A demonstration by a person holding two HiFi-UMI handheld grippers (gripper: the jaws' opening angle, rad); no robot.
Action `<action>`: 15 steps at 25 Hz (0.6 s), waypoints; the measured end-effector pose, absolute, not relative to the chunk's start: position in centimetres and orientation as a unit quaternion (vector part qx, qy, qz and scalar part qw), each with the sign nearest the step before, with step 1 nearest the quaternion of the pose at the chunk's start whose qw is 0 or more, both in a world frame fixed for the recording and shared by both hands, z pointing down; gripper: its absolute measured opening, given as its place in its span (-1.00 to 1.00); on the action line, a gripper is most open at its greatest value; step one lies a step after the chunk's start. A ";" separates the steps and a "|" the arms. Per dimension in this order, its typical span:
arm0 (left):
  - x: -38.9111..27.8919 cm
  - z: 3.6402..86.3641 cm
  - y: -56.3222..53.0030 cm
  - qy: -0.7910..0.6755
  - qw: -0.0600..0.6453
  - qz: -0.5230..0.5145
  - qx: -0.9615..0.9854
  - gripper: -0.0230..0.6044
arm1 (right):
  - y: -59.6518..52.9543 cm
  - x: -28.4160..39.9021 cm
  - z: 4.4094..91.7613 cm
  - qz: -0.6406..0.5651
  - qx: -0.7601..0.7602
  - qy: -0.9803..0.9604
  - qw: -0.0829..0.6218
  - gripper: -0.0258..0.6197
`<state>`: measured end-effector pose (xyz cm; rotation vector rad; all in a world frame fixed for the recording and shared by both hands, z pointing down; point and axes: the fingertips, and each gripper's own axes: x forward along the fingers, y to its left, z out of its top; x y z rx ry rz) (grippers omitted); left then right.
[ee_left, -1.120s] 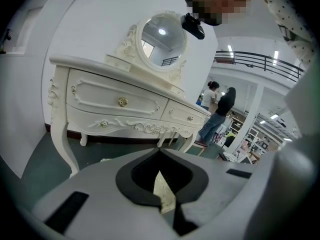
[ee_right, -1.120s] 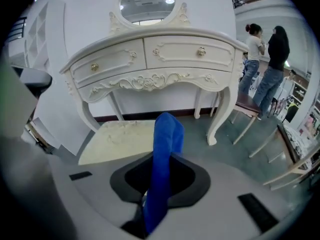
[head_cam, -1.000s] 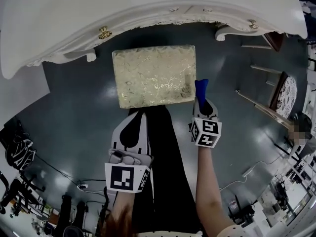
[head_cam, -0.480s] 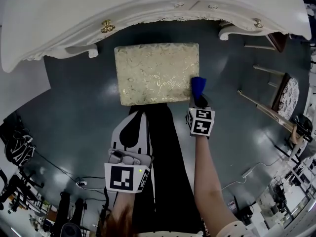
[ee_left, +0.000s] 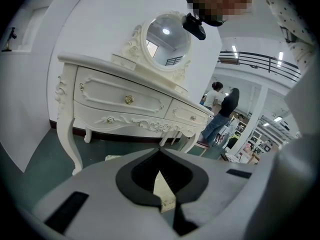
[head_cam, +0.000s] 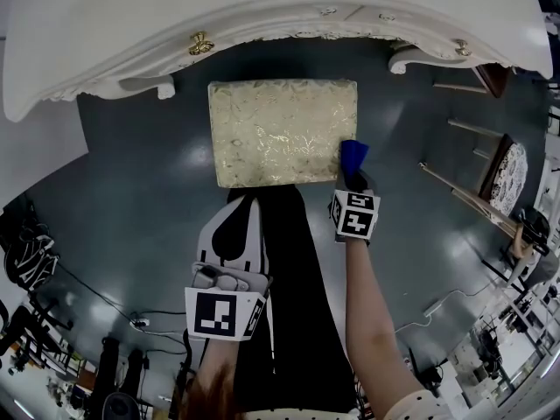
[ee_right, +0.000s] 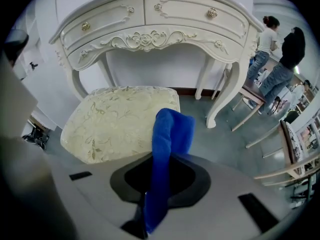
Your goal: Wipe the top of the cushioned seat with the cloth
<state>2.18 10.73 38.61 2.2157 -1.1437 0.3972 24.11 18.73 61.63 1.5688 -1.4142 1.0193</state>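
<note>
The cushioned seat (head_cam: 282, 132) has a cream and gold patterned top and stands on the dark floor in front of a white dressing table; the right gripper view shows the seat (ee_right: 120, 121) ahead and to the left. My right gripper (head_cam: 353, 180) is shut on a folded blue cloth (head_cam: 353, 156), held at the seat's near right corner. In the right gripper view the blue cloth (ee_right: 167, 154) sticks up from between the jaws. My left gripper (head_cam: 233, 237) hangs low near the person's dark trousers, shut with nothing in it, short of the seat's near edge.
The white dressing table (head_cam: 262, 16) with gold knobs overhangs the seat's far side, its legs (ee_right: 216, 101) on both sides. Wooden chairs (head_cam: 490, 169) stand to the right. Cables and equipment (head_cam: 52, 322) lie at lower left. People (ee_right: 280, 59) stand in the background.
My right gripper carried the blue cloth forward and a little left, from beside the seat's right edge to its near right corner. The left gripper stayed put.
</note>
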 end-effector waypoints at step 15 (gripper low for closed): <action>1.5 39.1 10.3 -0.429 0.315 0.146 0.834 -0.93 | 17.6 21.7 60.7 0.405 0.631 -0.550 0.368 -0.73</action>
